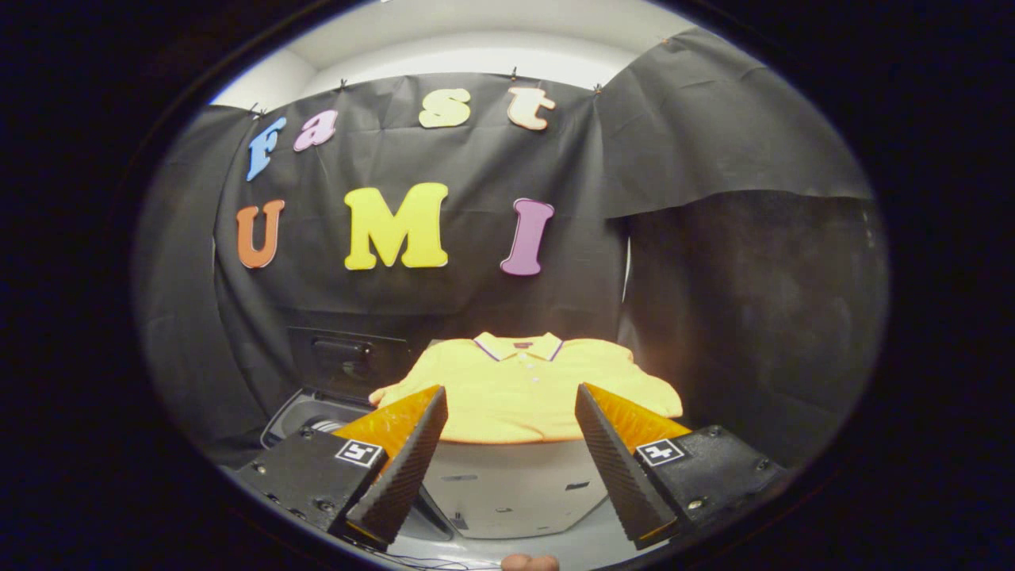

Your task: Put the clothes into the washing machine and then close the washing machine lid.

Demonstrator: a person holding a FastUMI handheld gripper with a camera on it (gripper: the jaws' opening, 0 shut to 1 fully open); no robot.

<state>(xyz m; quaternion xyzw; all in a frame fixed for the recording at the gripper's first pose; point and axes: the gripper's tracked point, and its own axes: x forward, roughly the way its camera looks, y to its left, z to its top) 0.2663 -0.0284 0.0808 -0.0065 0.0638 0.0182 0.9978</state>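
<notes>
Your fingertip [530, 562] shows nearest of all, a small rounded bit of a hand just beneath the gripper [511, 412]; the rest of your hand and arm cannot be seen. You hold the gripper level and pointed straight ahead, both fingers reaching forward side by side at the same height.

The fingers are spread wide, with a broad gap between the tips. They hold nothing and touch nothing; the left finger [400, 464] and the right finger [614, 464] both hang free in the air.

Just below and ahead of the fingers sits a pale box-like stand [515, 488], its front face seen through the gap. On top of it lies the shirt [523, 392], a yellow polo spread flat with the collar at the far side and the sleeves out to either side. It lies beyond the fingertips and centred between them, apart from both.

To the left of the stand, past the left finger and lower down, is the washer [305, 412], its round opening partly hidden by that finger. Its dark lid [345, 361] stands raised behind the opening, so the washer is open.

Behind everything hangs the black cloth wall [714, 262], and above it a strip of white ceiling [476, 40].
</notes>
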